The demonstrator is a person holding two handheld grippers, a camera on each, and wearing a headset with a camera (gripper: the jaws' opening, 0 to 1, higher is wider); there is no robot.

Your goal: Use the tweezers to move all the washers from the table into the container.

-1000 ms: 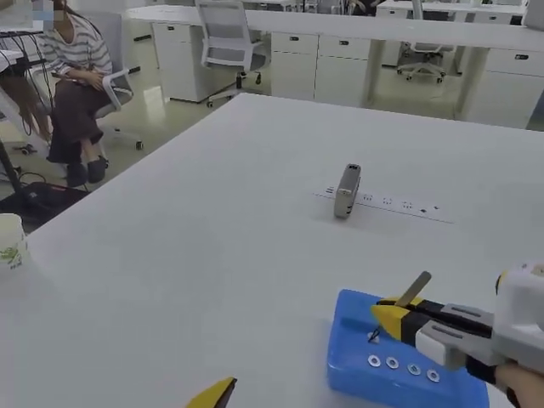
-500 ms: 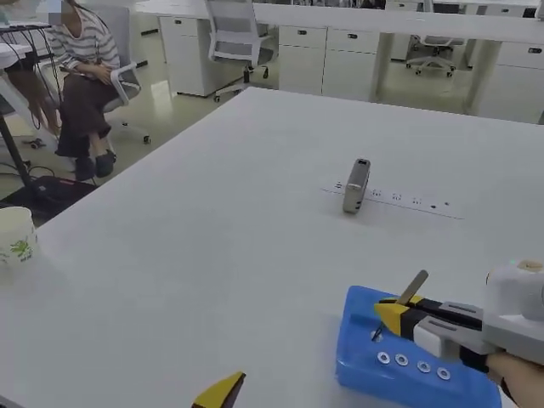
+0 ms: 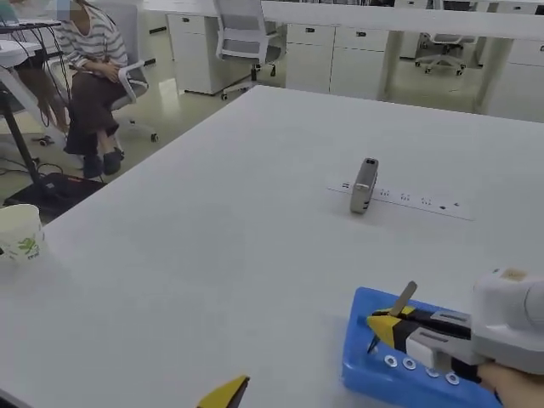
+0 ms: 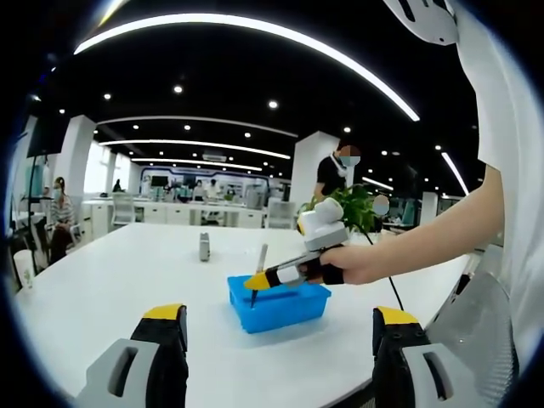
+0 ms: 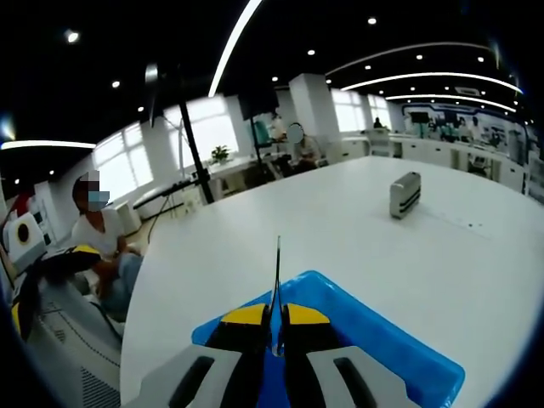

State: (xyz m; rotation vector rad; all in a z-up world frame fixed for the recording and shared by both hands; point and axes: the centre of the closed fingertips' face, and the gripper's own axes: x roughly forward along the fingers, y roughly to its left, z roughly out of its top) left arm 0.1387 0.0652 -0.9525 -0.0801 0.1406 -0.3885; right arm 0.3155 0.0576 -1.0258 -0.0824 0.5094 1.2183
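Four washers (image 3: pixel 409 365) lay in a row inside the blue container (image 3: pixel 361 374) on the counter (image 3: pixel 255 238), where my right gripper (image 3: pixel 378 323), fingers clamped on the tweezers (image 3: pixel 403 299), aimed their tips downward, presumably for a drop, while my left gripper (image 4: pixel 280 314) hung with fingers spread wide.

Ahead of the right gripper (image 5: pixel 274 321) jaws and to their right, I log a grey metal box (image 5: pixel 405 195) on the white table (image 5: pixel 255 246), against what may be a flush socket strip (image 3: pixel 408 201). Well apart from the jaws, at the table's edge: paper cup (image 3: pixel 20 232); past it, a seated person (image 3: pixel 89 59).
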